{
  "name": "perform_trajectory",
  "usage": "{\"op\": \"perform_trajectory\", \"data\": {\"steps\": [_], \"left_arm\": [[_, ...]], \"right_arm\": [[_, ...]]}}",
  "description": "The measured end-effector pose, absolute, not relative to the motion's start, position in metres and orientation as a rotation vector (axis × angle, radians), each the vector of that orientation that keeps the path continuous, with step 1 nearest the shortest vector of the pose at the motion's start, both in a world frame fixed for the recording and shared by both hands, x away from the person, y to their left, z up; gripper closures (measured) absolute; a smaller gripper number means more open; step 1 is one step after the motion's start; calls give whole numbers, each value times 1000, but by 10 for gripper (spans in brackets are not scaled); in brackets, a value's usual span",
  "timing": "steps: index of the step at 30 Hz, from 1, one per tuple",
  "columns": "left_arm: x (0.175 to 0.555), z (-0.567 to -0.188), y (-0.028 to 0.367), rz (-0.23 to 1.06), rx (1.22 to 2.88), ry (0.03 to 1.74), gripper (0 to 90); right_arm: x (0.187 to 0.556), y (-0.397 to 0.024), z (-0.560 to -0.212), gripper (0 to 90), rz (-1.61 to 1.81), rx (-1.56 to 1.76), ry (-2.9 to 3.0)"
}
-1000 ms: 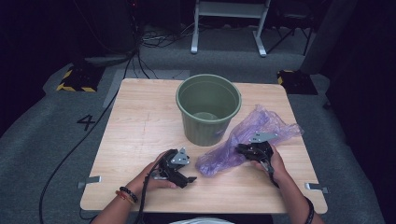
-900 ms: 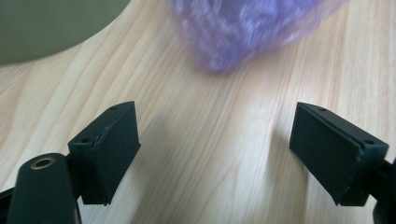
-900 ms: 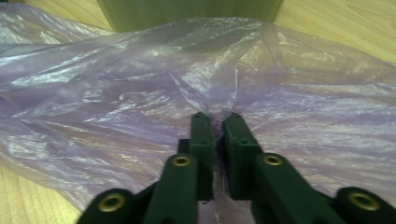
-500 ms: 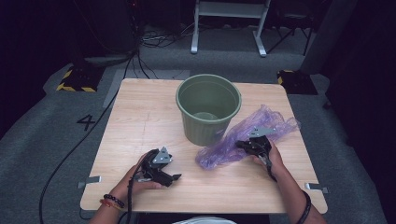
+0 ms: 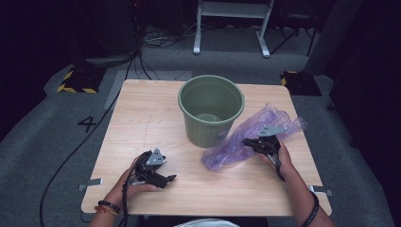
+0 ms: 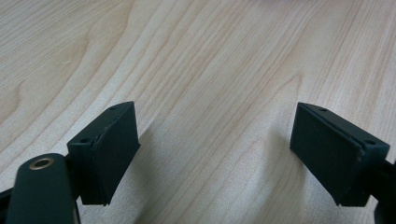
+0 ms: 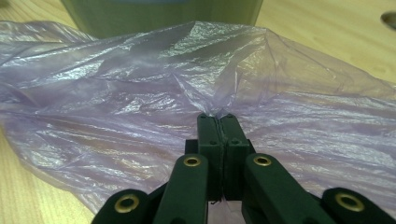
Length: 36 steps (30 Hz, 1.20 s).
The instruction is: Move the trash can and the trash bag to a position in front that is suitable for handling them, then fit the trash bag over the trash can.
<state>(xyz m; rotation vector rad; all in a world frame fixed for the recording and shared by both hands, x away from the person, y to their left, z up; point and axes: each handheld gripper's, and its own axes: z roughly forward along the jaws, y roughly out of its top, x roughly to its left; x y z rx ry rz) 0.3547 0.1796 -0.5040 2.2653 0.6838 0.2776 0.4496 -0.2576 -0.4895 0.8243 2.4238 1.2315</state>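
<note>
- The wooden table [image 5: 142,118] is mostly bare, with the work gathered at the person's edge, within easy reach of both hands.
- The green bin [image 5: 211,109] stands upright and empty near the middle; to my eye it is waiting for a liner, which would explain the bag lying right against its base.
- The purple plastic bag [image 5: 250,135] sprawls crumpled on the table just right of the bin, its near side gathered into a pinch.
- The right gripper [image 5: 257,142] has just closed on that pinch: its jaws meet tight on a fold of film, clear in the right gripper view [image 7: 219,120], probably to lift the bag.
- The left gripper [image 5: 163,178] rests on bare wood, well apart from the bag, jaws wide with nothing between them [image 6: 215,154].
- Compared with a second ago, the left hand has drawn away leftward from the bag's end, leaving it to the right.
</note>
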Motion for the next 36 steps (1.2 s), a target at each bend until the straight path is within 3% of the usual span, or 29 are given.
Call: {"op": "perform_trajectory", "data": {"steps": [36], "left_arm": [[358, -504, 177, 280, 2263, 685, 152]], "right_arm": [[423, -265, -451, 900, 1506, 670, 2296]]}}
